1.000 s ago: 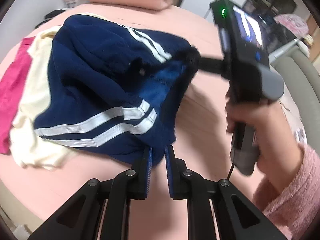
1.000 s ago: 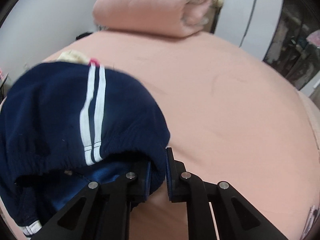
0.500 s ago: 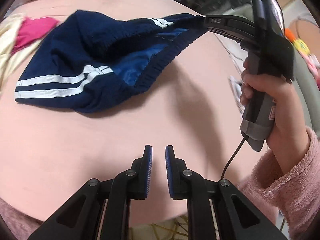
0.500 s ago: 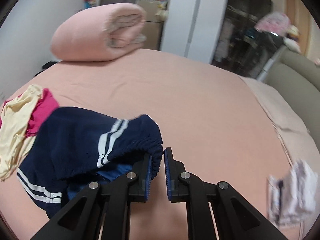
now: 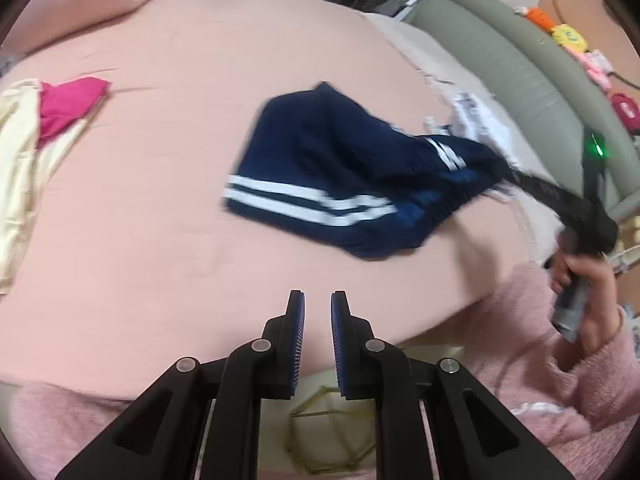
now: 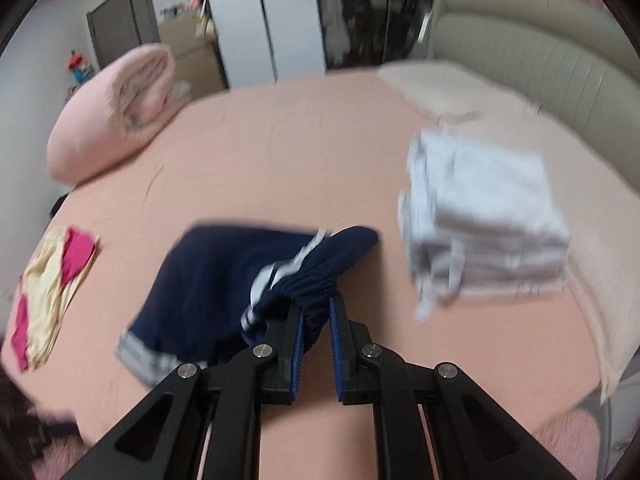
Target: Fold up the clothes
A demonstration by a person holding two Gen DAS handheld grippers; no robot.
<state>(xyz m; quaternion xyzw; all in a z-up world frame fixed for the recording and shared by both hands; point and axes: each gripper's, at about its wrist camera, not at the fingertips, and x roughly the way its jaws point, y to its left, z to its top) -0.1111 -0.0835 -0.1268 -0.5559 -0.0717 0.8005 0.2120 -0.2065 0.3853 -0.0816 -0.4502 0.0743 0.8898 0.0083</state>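
The navy shorts with white side stripes lie half spread on the pink bed sheet, blurred by motion. My right gripper has the elastic waistband of the navy shorts bunched between its pads, and its jaws are opening slightly. In the left wrist view that right gripper lifts the waistband at the right, held by a hand. My left gripper hangs shut over the bed's near edge, apart from the shorts, with nothing between its fingers.
A cream and pink heap of clothes lies at the left of the bed. A folded white stack sits at the right, by the grey headboard. A rolled pink blanket lies at the back. A pink fleece sleeve is near.
The right gripper has dragged the shorts rightward across the bed, away from the cream and pink heap and toward the white stack. The left gripper has drawn back to the bed's near edge.
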